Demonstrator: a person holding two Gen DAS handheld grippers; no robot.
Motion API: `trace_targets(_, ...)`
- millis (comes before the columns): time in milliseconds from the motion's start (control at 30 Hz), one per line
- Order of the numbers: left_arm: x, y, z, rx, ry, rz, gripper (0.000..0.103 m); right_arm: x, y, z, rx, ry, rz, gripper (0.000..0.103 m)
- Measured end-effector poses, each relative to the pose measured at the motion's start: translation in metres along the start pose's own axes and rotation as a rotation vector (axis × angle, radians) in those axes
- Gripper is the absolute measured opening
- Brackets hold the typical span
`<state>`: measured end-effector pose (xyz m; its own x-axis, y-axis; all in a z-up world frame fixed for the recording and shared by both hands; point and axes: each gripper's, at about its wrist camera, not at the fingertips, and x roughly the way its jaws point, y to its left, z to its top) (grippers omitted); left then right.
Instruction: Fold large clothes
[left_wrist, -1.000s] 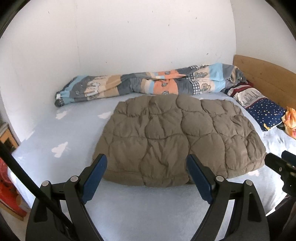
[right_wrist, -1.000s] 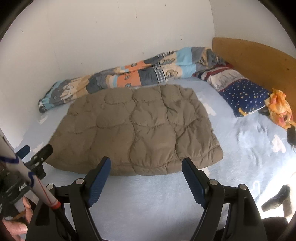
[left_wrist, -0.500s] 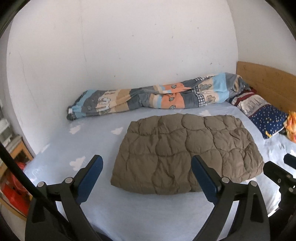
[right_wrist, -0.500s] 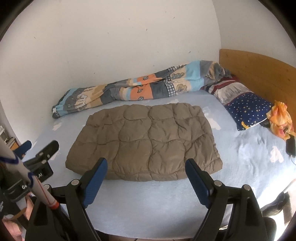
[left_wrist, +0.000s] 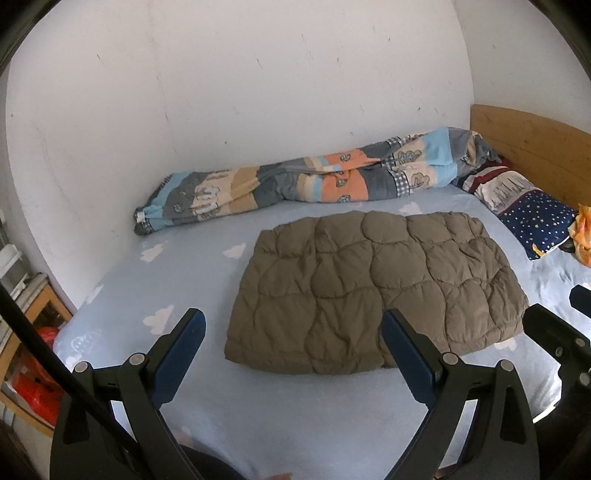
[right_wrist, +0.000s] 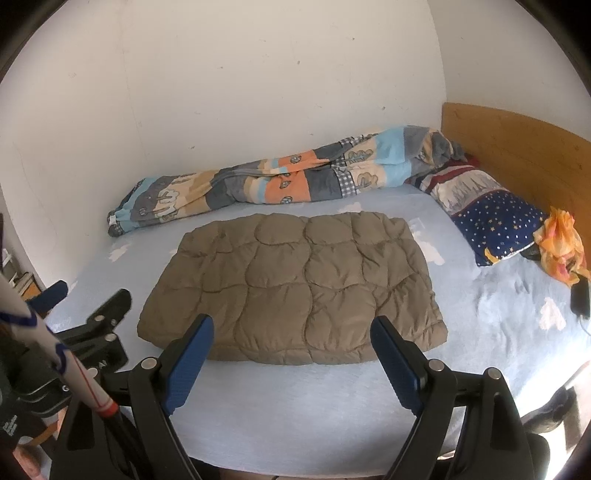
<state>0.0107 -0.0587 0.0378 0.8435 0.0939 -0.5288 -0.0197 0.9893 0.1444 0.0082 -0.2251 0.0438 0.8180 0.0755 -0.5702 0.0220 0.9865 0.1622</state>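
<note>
Left hand-held gripper (left_wrist: 291, 326) and right hand-held gripper (right_wrist: 291, 332), jaws wide, empty

The brown quilted garment (left_wrist: 373, 288) lies folded into a puffy rectangle — flat on the light-blue sheet (left_wrist: 184, 280). Its stitched panels bulge in rounded pockets — edges tucked under.

A home bedroom is being shown here. A bed (right_wrist: 314, 402) covered in a pale blue cloud-print sheet is being backed by a wooden headboard (right_wrist: 517, 147). A star-patterned pillow (right_wrist: 498, 221) is being propped near it, and a rolled patchwork duvet (left_wrist: 295, 181) is being pressed along the plain white wall (left_wrist: 258, 81). Wooden shelving (left_wrist: 33, 325) with household clutter is being glimpsed beside the bed.
</note>
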Motion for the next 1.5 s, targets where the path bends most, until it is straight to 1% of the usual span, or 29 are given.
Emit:
trace_targets(233, 0.006, 0.004, -0.003, -0.011, 0.025, -0.015, 0.096, 0.006, 0.009, -0.003, -0.017, 0.016, -0.008, 0.091)
trace_targets(767, 0.007, 0.007, -0.010, -0.014, 0.040, -0.058, 0.096, 0.009, 0.019, -0.008, -0.068, 0.024, -0.035, 0.093)
trace_targets(1000, 0.007, 0.006, -0.011, -0.008, 0.043, -0.059, 0.096, 0.009, 0.020, -0.009, -0.072, 0.024, -0.042, 0.093)
trace_targets(1500, 0.005, -0.001, -0.012, 0.018, 0.038, -0.057, 0.096, 0.009, 0.006, -0.010, -0.073, 0.039, -0.049, 0.093)
